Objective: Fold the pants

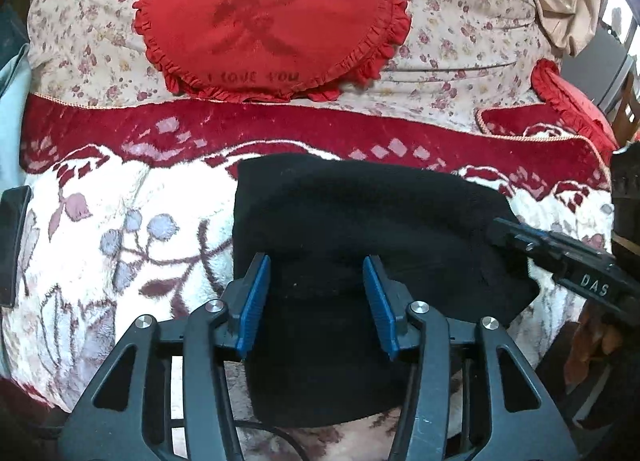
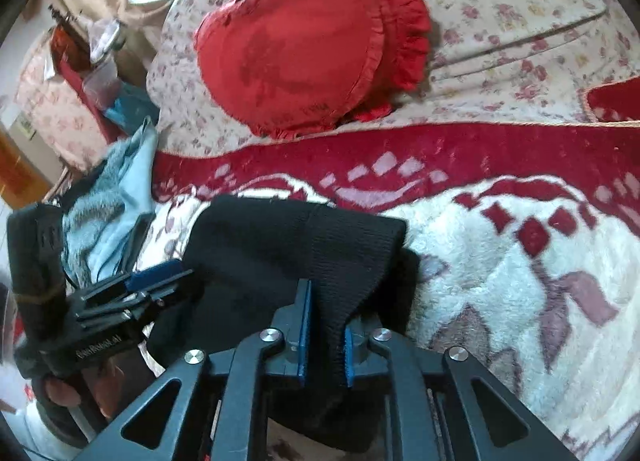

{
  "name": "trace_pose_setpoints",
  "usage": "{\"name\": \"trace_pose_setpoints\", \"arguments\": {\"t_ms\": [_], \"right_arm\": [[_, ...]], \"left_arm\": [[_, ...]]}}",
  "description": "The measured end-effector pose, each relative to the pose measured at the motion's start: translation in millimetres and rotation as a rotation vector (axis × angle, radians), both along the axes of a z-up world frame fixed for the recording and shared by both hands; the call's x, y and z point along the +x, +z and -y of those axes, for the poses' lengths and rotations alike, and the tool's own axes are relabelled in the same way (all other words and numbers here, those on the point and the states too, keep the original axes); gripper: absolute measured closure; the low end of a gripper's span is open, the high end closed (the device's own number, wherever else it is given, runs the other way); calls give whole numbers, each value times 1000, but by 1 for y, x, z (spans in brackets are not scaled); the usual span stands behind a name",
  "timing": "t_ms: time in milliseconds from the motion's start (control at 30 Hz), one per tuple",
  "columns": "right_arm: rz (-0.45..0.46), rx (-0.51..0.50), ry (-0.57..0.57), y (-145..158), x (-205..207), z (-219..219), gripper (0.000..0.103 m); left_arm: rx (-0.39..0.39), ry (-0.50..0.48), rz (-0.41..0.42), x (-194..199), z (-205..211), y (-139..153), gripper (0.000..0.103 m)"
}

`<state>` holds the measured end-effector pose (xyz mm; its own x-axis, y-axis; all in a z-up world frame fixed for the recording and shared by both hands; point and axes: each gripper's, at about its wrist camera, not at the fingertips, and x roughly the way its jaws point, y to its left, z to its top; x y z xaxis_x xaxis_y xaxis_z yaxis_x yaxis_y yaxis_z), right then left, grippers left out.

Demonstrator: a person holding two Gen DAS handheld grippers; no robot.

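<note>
The black pants (image 1: 360, 213) lie folded into a thick bundle on the red-and-white plush blanket (image 1: 120, 189). My left gripper (image 1: 315, 259) hovers over the bundle's near part, its blue pads wide apart and pressing on nothing. In the left wrist view my right gripper (image 1: 496, 229) reaches in from the right to the bundle's right edge. The right wrist view shows the right gripper (image 2: 326, 305) shut on a ribbed fold of the pants (image 2: 256, 237), which rises between its pads. At the bundle's left side is the left gripper (image 2: 168, 273), with a hand on its handle.
A red heart-shaped pillow (image 1: 272, 21) rests on a floral quilt (image 1: 460, 41) behind the blanket. A second red pillow (image 1: 568, 101) is at the far right. Light blue cloth (image 2: 120, 197) lies off the bed's left side, with clutter beyond. A black object (image 1: 12, 241) sits at the left edge.
</note>
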<state>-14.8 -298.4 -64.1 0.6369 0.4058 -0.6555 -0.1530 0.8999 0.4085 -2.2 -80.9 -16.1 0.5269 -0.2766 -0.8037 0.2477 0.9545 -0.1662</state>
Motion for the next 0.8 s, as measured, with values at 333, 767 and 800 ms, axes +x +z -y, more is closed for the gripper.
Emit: {"name": "trace_pose_setpoints", "arguments": {"t_ms": [333,767,800], "right_arm": [[87,-16,63,38,6,-22,87],[-16,-64,61,-6,50,-35,87],[-14,-75,64,-3,47,-36,87]], "left_arm": [[16,27,4,23,2,2,57],[63,36,8,34,14,-11,42],[60,38,7,33,13,-10,42]]}}
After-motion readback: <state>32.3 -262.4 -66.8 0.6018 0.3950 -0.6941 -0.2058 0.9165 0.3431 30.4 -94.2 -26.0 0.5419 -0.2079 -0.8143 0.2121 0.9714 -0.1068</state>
